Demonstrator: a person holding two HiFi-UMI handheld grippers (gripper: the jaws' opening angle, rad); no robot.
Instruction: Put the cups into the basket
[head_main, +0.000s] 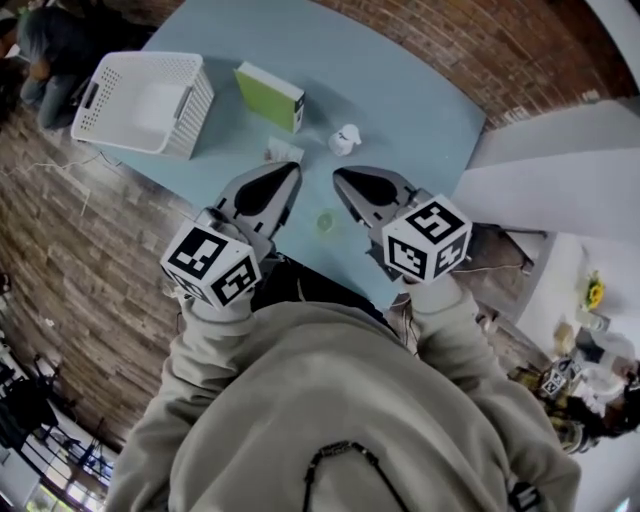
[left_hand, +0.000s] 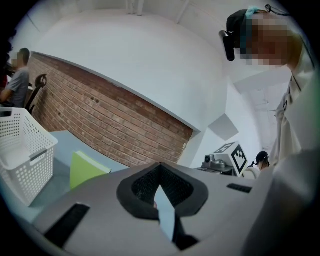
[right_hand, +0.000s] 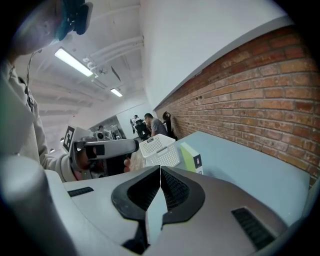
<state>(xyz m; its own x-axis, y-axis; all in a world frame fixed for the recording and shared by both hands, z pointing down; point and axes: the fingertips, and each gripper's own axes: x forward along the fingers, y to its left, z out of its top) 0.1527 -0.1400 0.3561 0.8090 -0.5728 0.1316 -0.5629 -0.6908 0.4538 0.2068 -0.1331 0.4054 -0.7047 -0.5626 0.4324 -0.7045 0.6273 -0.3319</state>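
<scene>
On the blue table (head_main: 400, 90) a white cup (head_main: 344, 138) lies tipped over, and a small pale cup (head_main: 283, 152) is to its left. A clear greenish cup (head_main: 326, 221) stands near the table's front edge, between the two grippers. The white slotted basket (head_main: 140, 100) stands at the far left and looks to hold no cup. My left gripper (head_main: 290, 170) and right gripper (head_main: 340, 176) hover side by side over the near part of the table. In both gripper views the jaws meet, with nothing between them; no cup shows in these two views.
A green and white box (head_main: 270, 95) stands right of the basket, also seen in the left gripper view (left_hand: 85, 167) and in the right gripper view (right_hand: 192, 157). Brick wall runs behind the table. People sit beyond the basket (right_hand: 159, 150).
</scene>
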